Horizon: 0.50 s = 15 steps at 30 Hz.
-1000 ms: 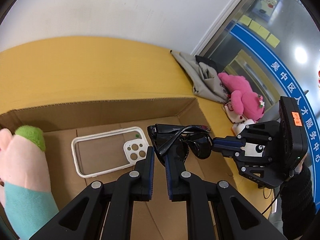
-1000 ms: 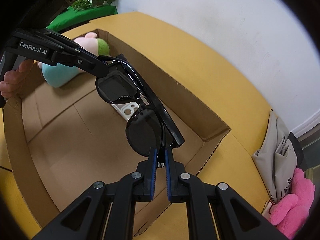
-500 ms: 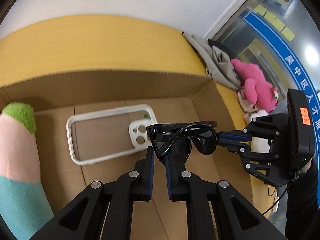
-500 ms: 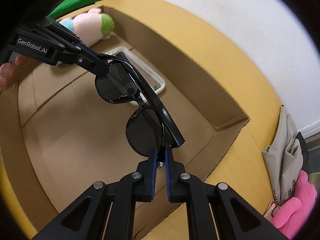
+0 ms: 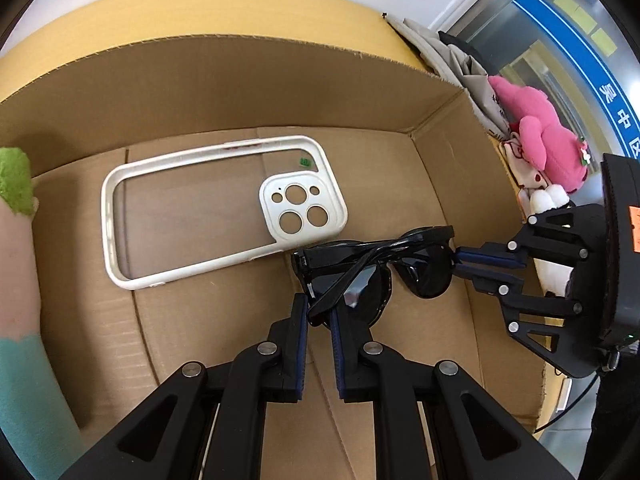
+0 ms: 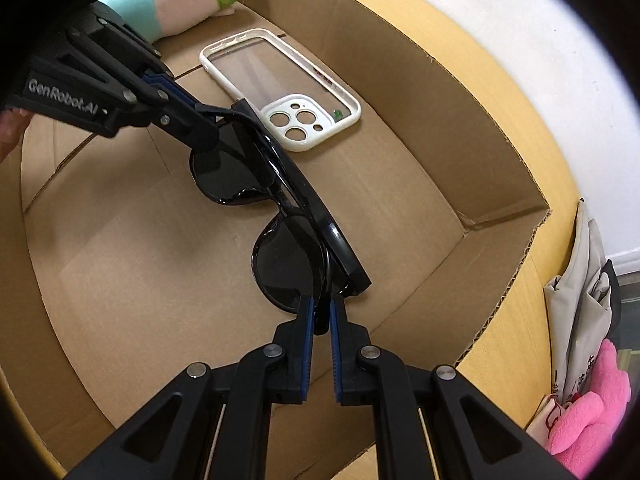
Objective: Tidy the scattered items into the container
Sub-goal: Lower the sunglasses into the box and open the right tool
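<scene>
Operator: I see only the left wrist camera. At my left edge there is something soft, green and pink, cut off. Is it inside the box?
Observer: Yes. It is a plush toy lying in the far corner of the cardboard box, beyond the phone case.
Operator: Where exactly does the right gripper pinch the glasses?
Observer: The right gripper is shut on the lower rim of one lens of the sunglasses, near the frame's end.

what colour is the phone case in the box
White rim, clear back: the phone case shows best in the left wrist view.
</scene>
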Available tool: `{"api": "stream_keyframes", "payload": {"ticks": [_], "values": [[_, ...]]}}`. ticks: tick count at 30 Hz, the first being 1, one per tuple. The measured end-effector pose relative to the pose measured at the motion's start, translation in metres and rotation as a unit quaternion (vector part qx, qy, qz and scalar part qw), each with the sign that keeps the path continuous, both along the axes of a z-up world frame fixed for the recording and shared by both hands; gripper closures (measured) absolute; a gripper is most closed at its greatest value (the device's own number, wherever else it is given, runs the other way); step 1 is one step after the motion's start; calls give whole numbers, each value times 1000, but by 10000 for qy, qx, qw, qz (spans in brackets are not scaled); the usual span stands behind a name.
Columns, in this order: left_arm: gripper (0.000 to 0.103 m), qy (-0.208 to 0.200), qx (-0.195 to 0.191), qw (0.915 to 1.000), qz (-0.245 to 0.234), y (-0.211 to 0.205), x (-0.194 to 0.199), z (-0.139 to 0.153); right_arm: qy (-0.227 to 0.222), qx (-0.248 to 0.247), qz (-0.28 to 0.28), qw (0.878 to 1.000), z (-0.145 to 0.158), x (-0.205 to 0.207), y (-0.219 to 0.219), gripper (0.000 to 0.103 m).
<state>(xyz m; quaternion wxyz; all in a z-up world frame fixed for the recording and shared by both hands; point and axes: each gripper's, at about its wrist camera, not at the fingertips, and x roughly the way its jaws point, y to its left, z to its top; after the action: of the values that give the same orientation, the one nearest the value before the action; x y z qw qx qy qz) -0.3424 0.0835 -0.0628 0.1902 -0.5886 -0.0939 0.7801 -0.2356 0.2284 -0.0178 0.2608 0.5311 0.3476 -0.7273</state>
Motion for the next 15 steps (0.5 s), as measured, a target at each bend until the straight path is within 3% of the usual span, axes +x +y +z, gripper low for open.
{"api": "stream_keyframes", "payload": {"ticks": [8,10,12,15], "values": [[91,21,-16,10000,-40,5,-4,-6,139,197,-82,9997,-3,0,-3,96],[83,133,-23,9999,-40,5,-2,-2,210,251,-88,9994,-3,2,-4,96],[57,281,-40,9996,-2,5,0,5,255,260,-92,9993,-1,3,-5,96],[37,489,79,9987,90,-1,3,20,333,238,-110,9991,4,8,-6,91]]}}
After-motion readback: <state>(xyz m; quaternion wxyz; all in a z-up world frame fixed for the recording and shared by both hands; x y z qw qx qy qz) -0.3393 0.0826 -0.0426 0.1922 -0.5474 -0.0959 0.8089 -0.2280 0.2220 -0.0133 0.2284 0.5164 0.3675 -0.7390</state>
